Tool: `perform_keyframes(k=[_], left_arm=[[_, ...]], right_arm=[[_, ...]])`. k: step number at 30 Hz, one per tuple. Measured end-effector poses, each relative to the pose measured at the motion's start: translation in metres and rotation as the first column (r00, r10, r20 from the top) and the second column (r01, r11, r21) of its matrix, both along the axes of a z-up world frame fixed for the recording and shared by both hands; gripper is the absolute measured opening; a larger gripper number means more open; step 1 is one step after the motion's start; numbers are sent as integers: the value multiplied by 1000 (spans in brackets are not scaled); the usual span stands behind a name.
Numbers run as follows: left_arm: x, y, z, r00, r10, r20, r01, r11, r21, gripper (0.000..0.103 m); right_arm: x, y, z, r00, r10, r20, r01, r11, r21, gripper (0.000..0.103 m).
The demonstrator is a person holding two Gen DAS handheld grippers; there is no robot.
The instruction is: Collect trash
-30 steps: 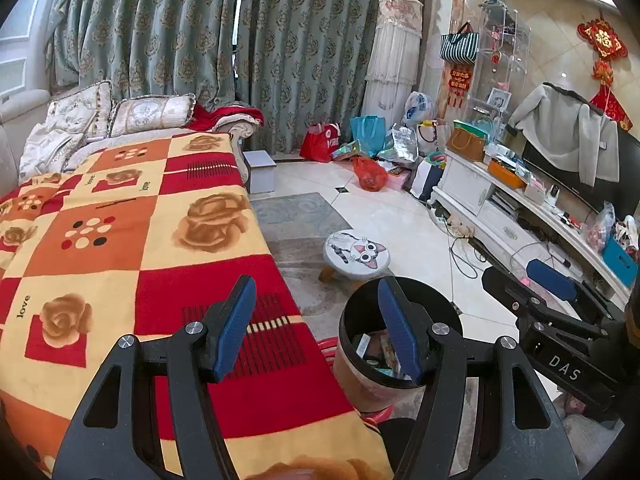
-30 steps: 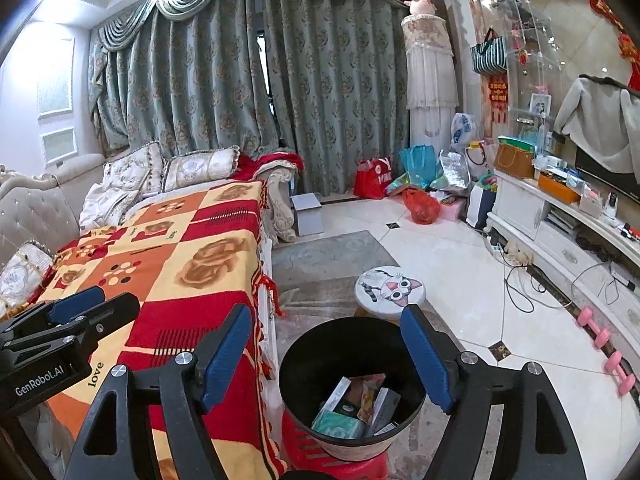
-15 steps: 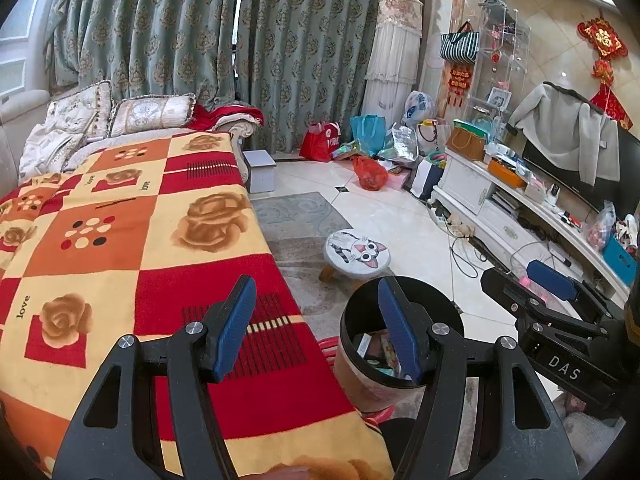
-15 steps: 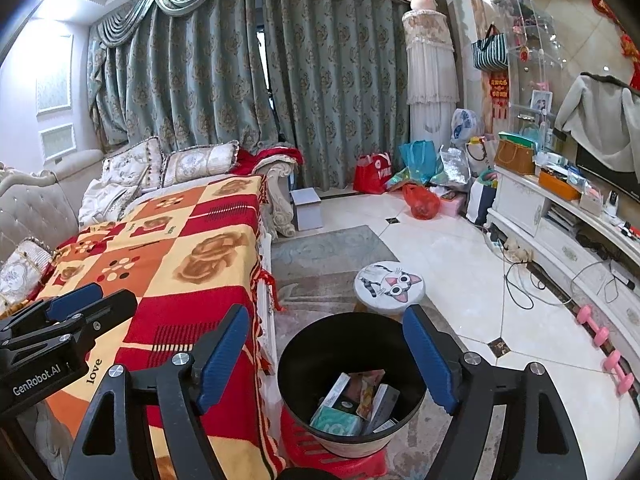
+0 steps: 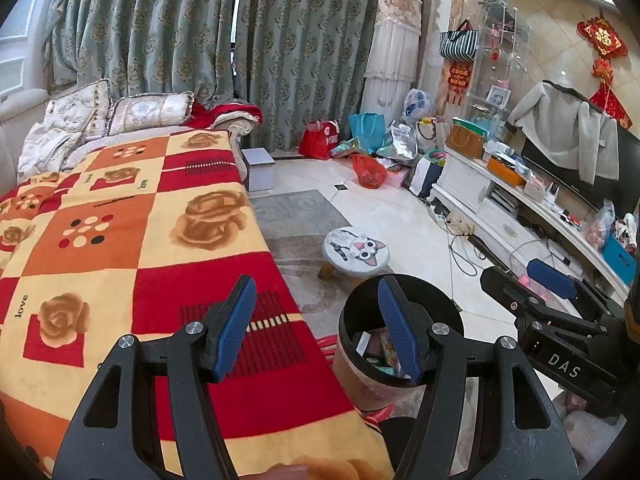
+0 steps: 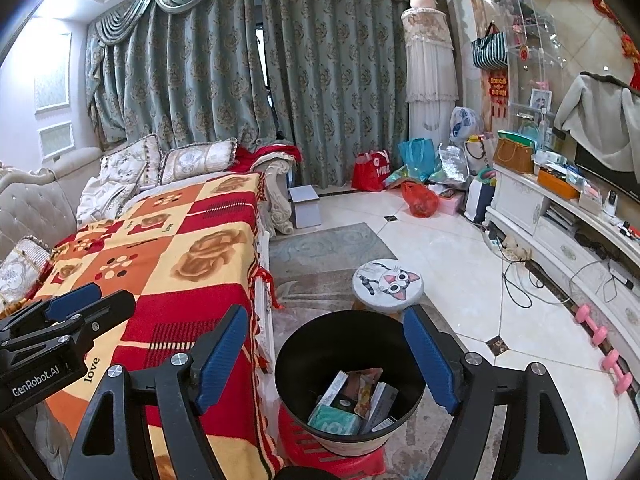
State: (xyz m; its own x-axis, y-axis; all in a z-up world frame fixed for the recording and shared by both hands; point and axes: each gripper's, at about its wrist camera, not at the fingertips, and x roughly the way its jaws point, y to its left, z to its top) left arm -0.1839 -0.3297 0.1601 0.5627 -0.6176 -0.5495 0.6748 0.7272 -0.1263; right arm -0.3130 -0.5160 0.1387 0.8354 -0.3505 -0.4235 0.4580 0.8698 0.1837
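A black-lined trash bin (image 6: 320, 344) stands on a red stool beside the sofa and holds several packets and boxes of trash (image 6: 354, 404). My right gripper (image 6: 328, 354) is open and empty, held above the bin. My left gripper (image 5: 316, 320) is open and empty above the sofa's edge; the bin (image 5: 360, 312) shows behind its right finger. Each gripper appears at the edge of the other's view.
A sofa with a red, orange and yellow patterned blanket (image 6: 192, 256) lies to the left. A small cat-face stool (image 6: 387, 282) stands behind the bin. A white TV cabinet (image 6: 560, 232), cables, pink dumbbells (image 6: 600, 336) and bags (image 6: 416, 200) line the right and far side.
Almost nothing has moved. The right wrist view has lifted very slightly; both grippers stay open and empty.
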Motion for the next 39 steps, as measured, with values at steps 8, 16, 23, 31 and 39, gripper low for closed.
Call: perform_keyframes(k=[8, 16, 23, 31, 39], left_arm=[[0, 0, 0, 1000, 1, 0, -1, 1000, 0, 62], [-1, 0, -1, 1000, -2, -2, 2, 1000, 2, 62], [-2, -2, -2, 1000, -3, -4, 3, 1000, 4, 62], [-3, -3, -5, 1000, -4, -7, 4, 1000, 5, 62], [-5, -4, -7, 1000, -1, -9, 1, 1000, 6, 62]], right_arm=[[-2, -1, -2, 1000, 4, -2, -4, 1000, 3, 78], [-1, -2, -3, 1000, 2, -3, -2, 1000, 5, 79], [-2, -2, -4, 1000, 3, -4, -3, 1000, 8, 79], [-1, -3, -3, 1000, 3, -5, -3, 1000, 7, 79], [-2, -1, -9, 1000, 3, -11, -3, 1000, 12, 80]])
